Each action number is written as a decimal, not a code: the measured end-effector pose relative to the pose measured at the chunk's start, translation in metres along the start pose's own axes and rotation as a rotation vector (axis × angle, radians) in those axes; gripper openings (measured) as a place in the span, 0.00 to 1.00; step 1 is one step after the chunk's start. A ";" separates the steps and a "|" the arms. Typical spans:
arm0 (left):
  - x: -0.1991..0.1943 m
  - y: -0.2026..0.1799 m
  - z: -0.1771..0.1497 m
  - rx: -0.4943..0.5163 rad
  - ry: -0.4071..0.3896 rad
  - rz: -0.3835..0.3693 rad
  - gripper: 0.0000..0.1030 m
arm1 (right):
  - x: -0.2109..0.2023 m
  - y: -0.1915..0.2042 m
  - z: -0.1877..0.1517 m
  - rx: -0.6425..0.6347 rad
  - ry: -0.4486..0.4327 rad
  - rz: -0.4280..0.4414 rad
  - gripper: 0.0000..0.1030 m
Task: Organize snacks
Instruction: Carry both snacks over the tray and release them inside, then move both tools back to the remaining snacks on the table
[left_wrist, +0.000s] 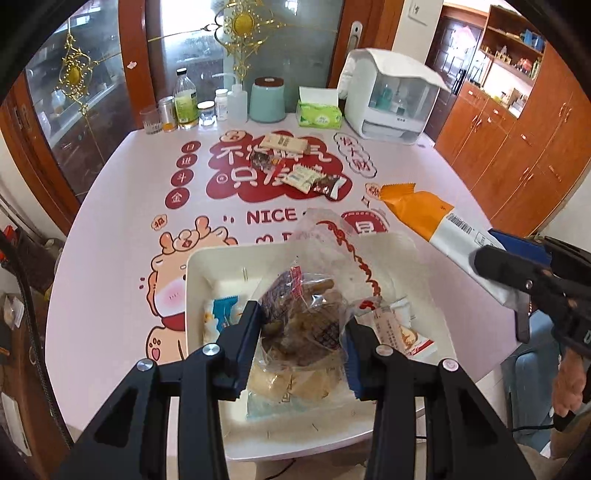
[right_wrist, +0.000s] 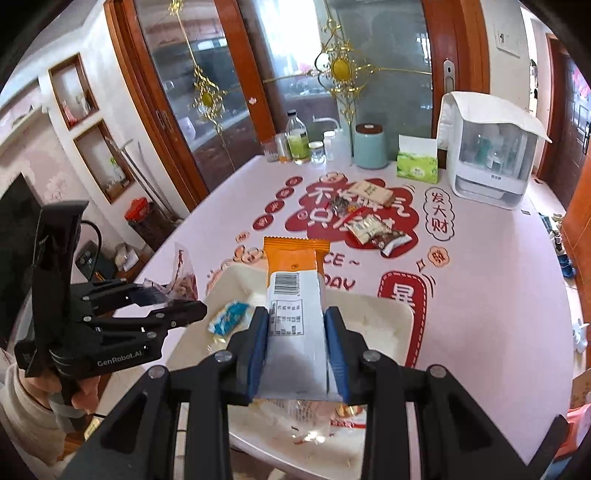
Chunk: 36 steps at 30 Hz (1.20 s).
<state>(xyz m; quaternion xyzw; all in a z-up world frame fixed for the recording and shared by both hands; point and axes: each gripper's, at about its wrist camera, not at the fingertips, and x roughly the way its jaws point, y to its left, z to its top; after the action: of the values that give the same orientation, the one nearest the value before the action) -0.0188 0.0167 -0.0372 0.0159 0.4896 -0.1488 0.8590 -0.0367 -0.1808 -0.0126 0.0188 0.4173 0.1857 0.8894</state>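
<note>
Right gripper (right_wrist: 297, 341) clamps an orange-and-white snack packet (right_wrist: 293, 291), its long axis pointing far, above the white tray (right_wrist: 400, 314), while left gripper (left_wrist: 301, 341) pinches a clear snack bag (left_wrist: 306, 314) over the tray's near-left side.

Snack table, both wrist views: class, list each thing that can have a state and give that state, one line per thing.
Left hand-held gripper: shut on clear snack bag.
Clear snack bag: held over white tray.
Right hand-held gripper: shut on orange-and-white packet.
Orange-and-white packet: held above tray.
White tray: partly filled.
Tissue box: open, tissue sticking up.
</note>
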 end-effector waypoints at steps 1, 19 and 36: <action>0.003 -0.002 -0.001 0.005 0.005 0.006 0.38 | 0.001 0.001 -0.003 -0.006 0.007 -0.001 0.31; 0.008 0.003 0.019 -0.026 -0.071 0.077 0.91 | 0.047 -0.008 0.011 -0.004 0.056 -0.080 0.51; 0.015 0.006 0.020 -0.075 -0.056 0.077 0.91 | 0.033 -0.016 0.002 0.036 0.065 -0.104 0.51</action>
<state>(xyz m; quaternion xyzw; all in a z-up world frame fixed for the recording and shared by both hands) 0.0063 0.0153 -0.0406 -0.0014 0.4698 -0.0976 0.8774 -0.0110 -0.1839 -0.0386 0.0070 0.4497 0.1321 0.8833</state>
